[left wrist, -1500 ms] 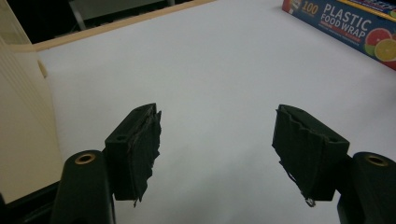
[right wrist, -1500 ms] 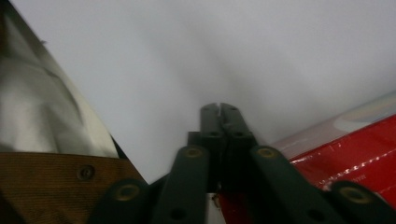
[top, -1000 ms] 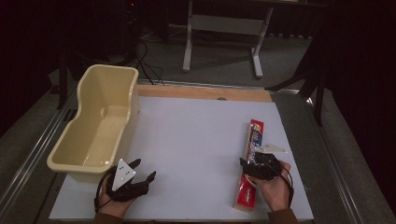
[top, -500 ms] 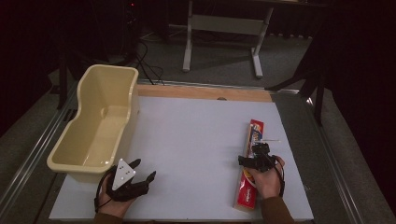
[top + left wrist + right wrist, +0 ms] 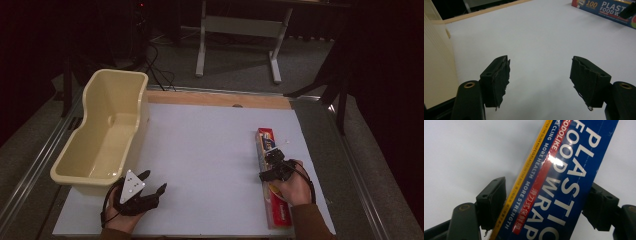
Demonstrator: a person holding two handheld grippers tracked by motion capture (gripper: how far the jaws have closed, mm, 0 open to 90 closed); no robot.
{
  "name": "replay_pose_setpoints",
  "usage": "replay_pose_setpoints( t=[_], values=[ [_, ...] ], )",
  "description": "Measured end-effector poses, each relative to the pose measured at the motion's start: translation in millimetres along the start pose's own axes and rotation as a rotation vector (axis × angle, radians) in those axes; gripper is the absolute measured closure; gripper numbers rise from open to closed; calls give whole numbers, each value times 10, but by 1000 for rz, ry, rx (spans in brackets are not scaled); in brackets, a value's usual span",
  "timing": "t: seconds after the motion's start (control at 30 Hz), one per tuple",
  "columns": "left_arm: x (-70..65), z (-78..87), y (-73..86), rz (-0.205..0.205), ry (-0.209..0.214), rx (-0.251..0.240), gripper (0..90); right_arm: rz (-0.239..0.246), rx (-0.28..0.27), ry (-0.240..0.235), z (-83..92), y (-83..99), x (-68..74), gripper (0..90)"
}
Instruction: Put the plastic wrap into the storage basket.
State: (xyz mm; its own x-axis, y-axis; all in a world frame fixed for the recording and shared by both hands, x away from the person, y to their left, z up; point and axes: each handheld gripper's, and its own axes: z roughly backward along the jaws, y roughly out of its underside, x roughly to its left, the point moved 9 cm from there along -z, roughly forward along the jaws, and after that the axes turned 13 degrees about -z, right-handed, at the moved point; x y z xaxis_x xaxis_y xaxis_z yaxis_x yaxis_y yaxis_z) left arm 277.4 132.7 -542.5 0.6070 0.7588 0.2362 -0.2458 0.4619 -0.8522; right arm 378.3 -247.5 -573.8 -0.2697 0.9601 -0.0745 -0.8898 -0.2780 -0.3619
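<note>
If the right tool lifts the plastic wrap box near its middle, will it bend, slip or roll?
The plastic wrap box has flat faces and straight edges, so it will probably not roll. Its glossy surface could slip between the pads. The right tool straddles it near the middle, so it should probably lift level.

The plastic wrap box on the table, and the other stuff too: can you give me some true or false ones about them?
1. The right gripper has its jaws either side of the plastic wrap box. True.
2. The yellow tub has a box inside. False: nothing shows inside it.
3. The left gripper is holding something. False: its jaws are open over the bare white table.
4. The box lies flat on the table. True.
5. The tub is beside the right hand. False: it sits on the left gripper's side.
</note>
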Motion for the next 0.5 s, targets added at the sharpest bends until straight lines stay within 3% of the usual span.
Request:
replay_pose_setpoints(
  t=[0.07, 0.1, 0.17, 0.3, 0.37, 0.5],
  values=[
    [-1, -1, 0, 0, 1, 0, 316, -12, 27, -28, -3, 8, -35, 264],
    [-2, -4, 2, -1, 1, 3, 316, -40, 40, -50, -2, 10, -45, 276],
    [-6, -7, 2, -3, 3, 4, 316, -152, 97, -104, -24, 30, -42, 295],
    [-10, -13, 3, -6, 3, 6, 316, -346, 142, -134, -70, 38, -43, 334],
    [-13, -18, 5, -3, 4, 7, 316, -380, 153, -133, -79, 37, -45, 345],
    [-9, -12, 3, -4, 4, 6, 316, -380, 192, -87, -58, 22, -53, 405]
  ],
)
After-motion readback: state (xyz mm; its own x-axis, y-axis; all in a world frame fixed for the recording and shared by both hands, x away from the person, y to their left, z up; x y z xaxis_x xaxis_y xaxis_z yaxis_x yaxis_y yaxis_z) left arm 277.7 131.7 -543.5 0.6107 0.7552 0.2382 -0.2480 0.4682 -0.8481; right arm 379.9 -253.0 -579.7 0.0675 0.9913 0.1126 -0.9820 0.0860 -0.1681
